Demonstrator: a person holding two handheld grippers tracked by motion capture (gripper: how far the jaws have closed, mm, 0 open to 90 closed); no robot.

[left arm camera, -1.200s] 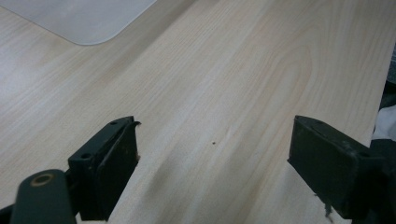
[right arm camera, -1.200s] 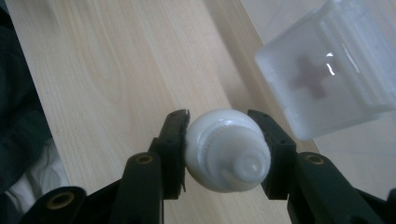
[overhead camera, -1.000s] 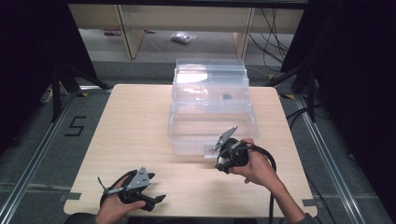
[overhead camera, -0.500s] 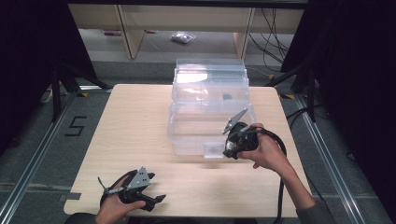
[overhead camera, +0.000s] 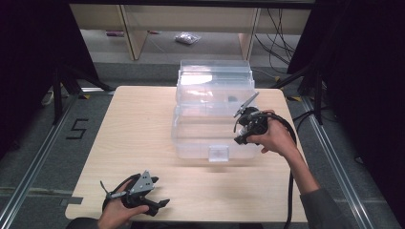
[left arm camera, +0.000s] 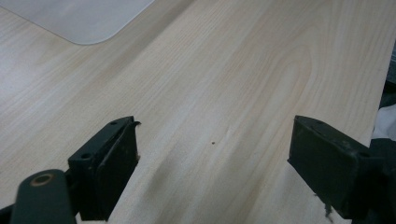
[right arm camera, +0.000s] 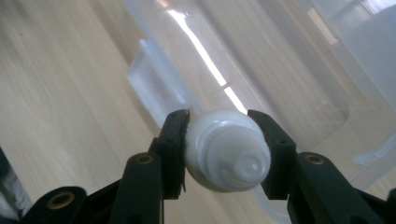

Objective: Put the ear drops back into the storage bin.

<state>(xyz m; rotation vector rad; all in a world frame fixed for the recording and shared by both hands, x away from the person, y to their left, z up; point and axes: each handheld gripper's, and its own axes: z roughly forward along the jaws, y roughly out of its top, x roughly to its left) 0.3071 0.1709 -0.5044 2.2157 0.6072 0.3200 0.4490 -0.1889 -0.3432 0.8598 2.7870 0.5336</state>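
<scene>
My right gripper (right arm camera: 219, 140) is shut on a small white bottle (right arm camera: 226, 149) with a ribbed cap, its nozzle end turned toward the camera. In the high view the right gripper (overhead camera: 241, 136) is raised over the right part of a clear plastic box (overhead camera: 191, 138) whose lid (overhead camera: 214, 81) stands open at the back. The box's front latch (right arm camera: 154, 81) shows just beyond the bottle. My left gripper (overhead camera: 160, 202) rests at the table's near left edge; its fingers (left arm camera: 112, 172) stand wide apart over bare wood, holding nothing.
The pale wooden table (overhead camera: 133, 129) carries the box at its middle. A black cable (overhead camera: 290, 191) trails from the right gripper off the near edge. Shelving and a small packet (overhead camera: 187, 38) lie on the floor beyond the table. A pale sheet corner (left arm camera: 79, 21) lies ahead of the left gripper.
The right hand has lifted and carried the bottle away from the box's front edge, up and over the box's right side. The left gripper has stayed put.
</scene>
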